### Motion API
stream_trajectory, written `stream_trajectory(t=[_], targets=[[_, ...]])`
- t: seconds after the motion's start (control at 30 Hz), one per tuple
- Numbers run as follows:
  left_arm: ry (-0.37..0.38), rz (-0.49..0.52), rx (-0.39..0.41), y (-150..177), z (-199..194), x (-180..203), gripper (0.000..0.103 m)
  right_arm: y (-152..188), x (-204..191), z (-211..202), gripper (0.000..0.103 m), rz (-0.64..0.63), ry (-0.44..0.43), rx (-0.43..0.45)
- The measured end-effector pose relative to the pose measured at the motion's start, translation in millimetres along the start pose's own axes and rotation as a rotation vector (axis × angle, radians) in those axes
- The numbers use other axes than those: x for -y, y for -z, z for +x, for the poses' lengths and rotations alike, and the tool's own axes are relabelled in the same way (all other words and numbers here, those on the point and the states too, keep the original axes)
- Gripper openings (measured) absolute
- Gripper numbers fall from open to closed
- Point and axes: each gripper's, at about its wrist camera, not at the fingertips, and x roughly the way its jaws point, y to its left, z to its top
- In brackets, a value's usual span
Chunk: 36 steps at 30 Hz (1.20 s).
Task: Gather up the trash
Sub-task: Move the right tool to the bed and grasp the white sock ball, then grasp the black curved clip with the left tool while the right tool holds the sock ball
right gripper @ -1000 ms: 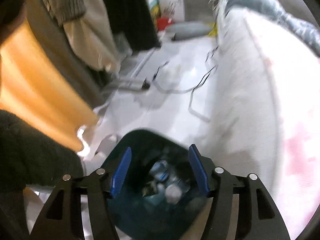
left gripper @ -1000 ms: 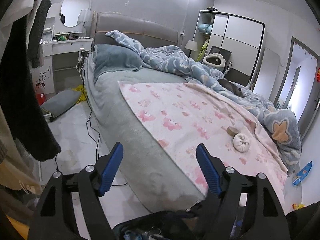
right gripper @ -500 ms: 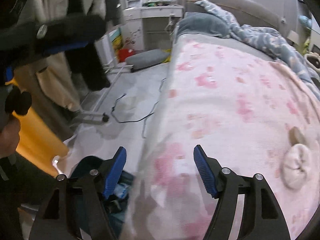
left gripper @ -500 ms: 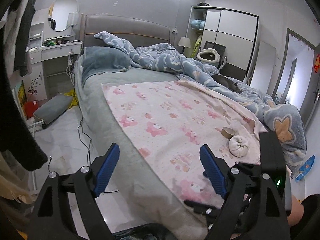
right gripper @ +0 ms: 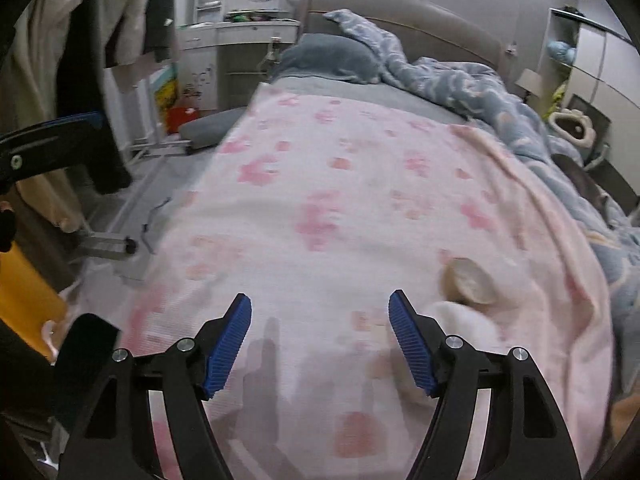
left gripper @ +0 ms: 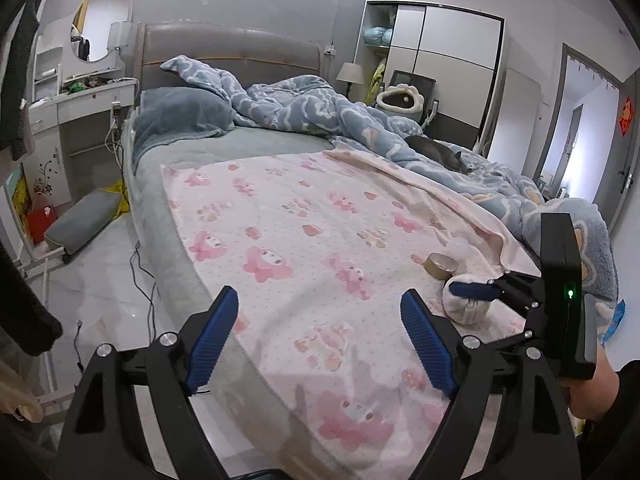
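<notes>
Left wrist view: left tool (left gripper: 320, 332) held wide over the near edge of the bed (left gripper: 176, 264), nothing between its pads. Pink blanket (left gripper: 304, 232) spread across the mattress; crumpled white wad (left gripper: 466, 308) lying near the blanket's far right part, small brown tape roll (left gripper: 440, 266) just beside and beyond it. Right tool (left gripper: 476, 291) reaching in from the right, one blue pad crossing in front of the wad; contact not clear from here. Dark animal (left gripper: 436, 152) curled on the blue duvet (left gripper: 320, 116), well apart from the trash. Right wrist view, blurred: right tool (right gripper: 320, 344) with jaws wide and empty, above the blanket; white wad (right gripper: 464, 320) just right of the right-hand pad, tape roll (right gripper: 472, 278) beyond it. Left tool's finger (right gripper: 52, 136) at the left edge. Step in hand, as judged: approach to the next piece of bed trash, not yet a grasp. Next move likely calls for shifting the right tool rightward to straddle the wad, lowering, then closing without pinching the blanket
</notes>
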Motion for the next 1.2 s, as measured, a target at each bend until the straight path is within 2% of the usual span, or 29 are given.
stream_trajectory(t=[0.13,0.4,0.73,0.77,0.8,1.03,1.07,1.2], targets=[[0.019,0.002,-0.009,-2,13,9,0.085,5,27,4,0.072,0.024,0.042,-0.017],[0.073,0.011,-0.034,-1,42,38,0.085,22,57,3,0.072,0.032,0.075,-0.036],[0.145,0.024,-0.046,5,73,69,0.085,43,102,-4,0.072,0.119,0.065,-0.038],[0.151,0.026,-0.048,6,77,73,0.085,45,108,-4,0.069,0.137,0.058,-0.041],[0.154,0.027,-0.051,6,79,75,0.085,45,112,-4,0.062,0.146,0.057,-0.043],[0.187,0.034,-0.073,9,100,91,0.085,53,131,3,0.047,0.170,0.062,-0.079],[0.193,0.035,-0.077,10,103,93,0.085,54,134,3,0.041,0.172,0.063,-0.082],[0.224,0.050,-0.096,12,116,105,0.085,55,144,1,0.034,0.192,0.045,-0.068]])
